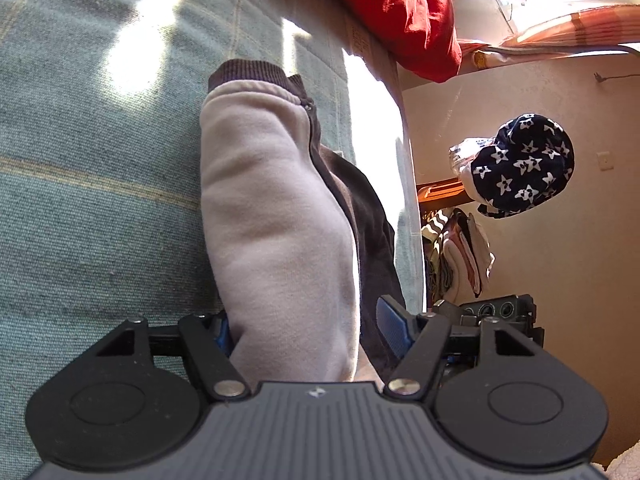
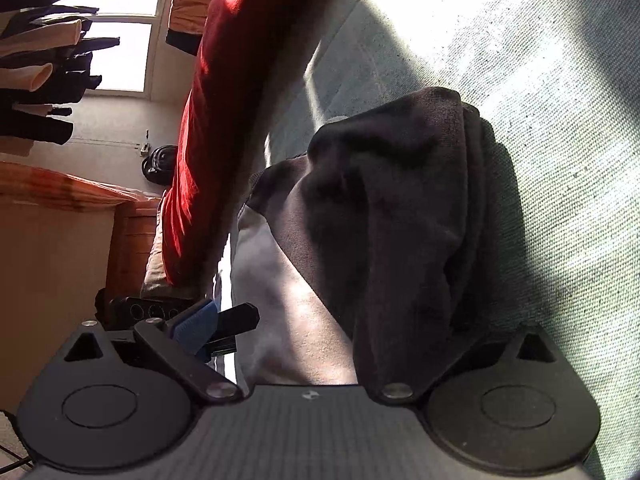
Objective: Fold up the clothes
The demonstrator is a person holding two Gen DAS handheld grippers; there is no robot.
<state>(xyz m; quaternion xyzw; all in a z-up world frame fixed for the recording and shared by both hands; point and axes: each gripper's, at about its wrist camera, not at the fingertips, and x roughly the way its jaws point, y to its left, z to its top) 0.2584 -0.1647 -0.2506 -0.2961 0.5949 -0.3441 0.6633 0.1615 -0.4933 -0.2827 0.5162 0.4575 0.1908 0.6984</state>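
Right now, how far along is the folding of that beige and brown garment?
Partly done: the garment already lies bunched into a long fold on the green cover. In hand: both the left gripper and right gripper straddle it. Left: flattening and finishing.

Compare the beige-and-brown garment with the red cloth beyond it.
The beige-and-brown garment is two-toned with a ribbed dark cuff; the red cloth is one plain colour. The garment lies on the green cover; the red cloth sits at its edge. Both are rumpled fabric.
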